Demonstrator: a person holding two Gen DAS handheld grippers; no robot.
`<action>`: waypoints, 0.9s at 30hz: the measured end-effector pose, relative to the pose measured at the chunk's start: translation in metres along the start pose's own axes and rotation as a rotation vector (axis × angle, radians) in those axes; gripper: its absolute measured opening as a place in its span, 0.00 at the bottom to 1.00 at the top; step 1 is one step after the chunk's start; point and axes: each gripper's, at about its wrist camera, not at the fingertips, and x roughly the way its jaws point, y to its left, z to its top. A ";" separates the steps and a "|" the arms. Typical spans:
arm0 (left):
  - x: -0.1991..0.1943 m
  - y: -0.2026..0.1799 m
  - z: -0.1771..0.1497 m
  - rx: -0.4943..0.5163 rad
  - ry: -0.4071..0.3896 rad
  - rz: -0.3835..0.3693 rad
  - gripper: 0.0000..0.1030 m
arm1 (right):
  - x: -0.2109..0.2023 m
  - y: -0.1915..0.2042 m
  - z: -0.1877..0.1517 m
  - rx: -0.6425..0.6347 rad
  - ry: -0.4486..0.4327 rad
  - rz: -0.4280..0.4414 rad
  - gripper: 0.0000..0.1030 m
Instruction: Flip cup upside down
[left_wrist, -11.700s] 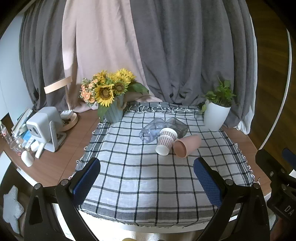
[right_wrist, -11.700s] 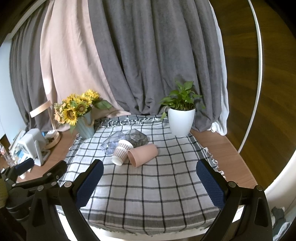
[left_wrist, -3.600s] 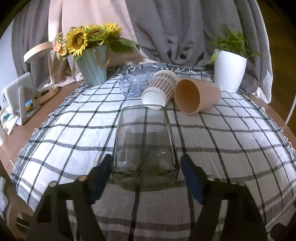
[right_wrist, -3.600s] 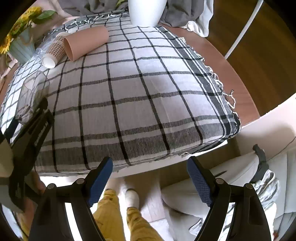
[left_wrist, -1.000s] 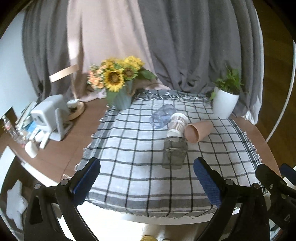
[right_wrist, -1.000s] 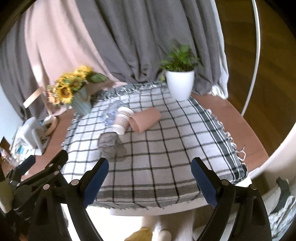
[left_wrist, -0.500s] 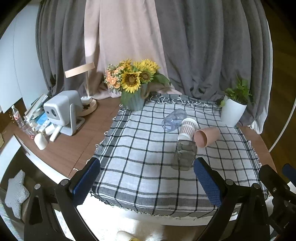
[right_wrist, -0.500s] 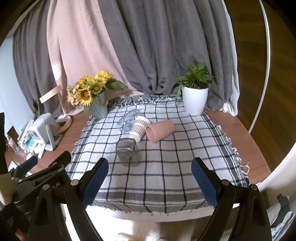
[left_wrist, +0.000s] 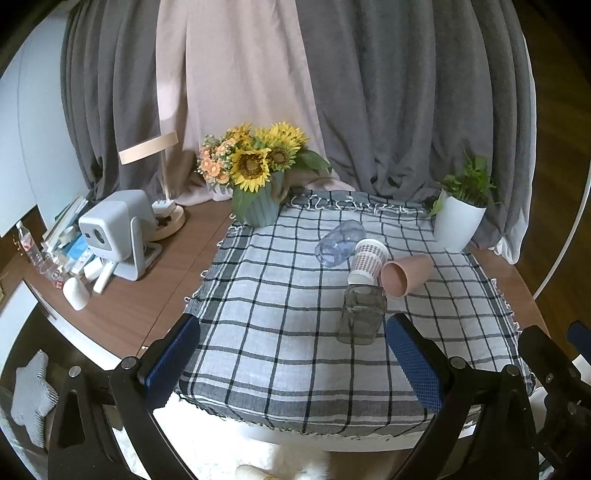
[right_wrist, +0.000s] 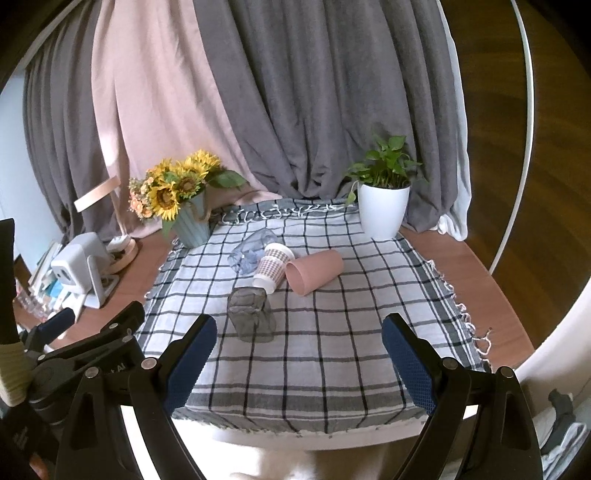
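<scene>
A smoky glass cup (left_wrist: 362, 315) (right_wrist: 252, 314) stands upside down on the checked cloth (left_wrist: 280, 295) (right_wrist: 354, 317). Behind it lie a patterned paper cup (left_wrist: 367, 262) (right_wrist: 272, 267), a pink cup (left_wrist: 406, 275) (right_wrist: 314, 271) and a clear bluish cup (left_wrist: 340, 243) (right_wrist: 249, 251), all on their sides. My left gripper (left_wrist: 293, 360) is open and empty, held back over the table's near edge. My right gripper (right_wrist: 299, 363) is open and empty, also back from the cups. The left gripper's body shows at the left of the right wrist view.
A sunflower vase (left_wrist: 258, 199) (right_wrist: 190, 218) stands at the cloth's back left, a white potted plant (left_wrist: 458, 221) (right_wrist: 384, 210) at back right. A small white projector (left_wrist: 118, 232) (right_wrist: 79, 262), a lamp base and clutter sit on the wooden table at left. Curtains hang behind.
Both grippers have drawn further back and up from the table. The glass, set upside down on the cloth earlier, stays where it stood; the other cups have not moved.
</scene>
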 end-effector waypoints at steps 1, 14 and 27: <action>0.000 0.000 0.000 0.001 -0.003 -0.001 1.00 | -0.001 -0.001 0.000 0.002 -0.002 -0.001 0.88; -0.004 -0.005 0.001 0.021 -0.023 0.021 1.00 | -0.002 -0.003 0.000 0.002 -0.011 -0.010 0.88; -0.005 -0.005 0.002 0.028 -0.032 0.037 1.00 | -0.002 -0.005 0.002 0.002 -0.016 -0.013 0.88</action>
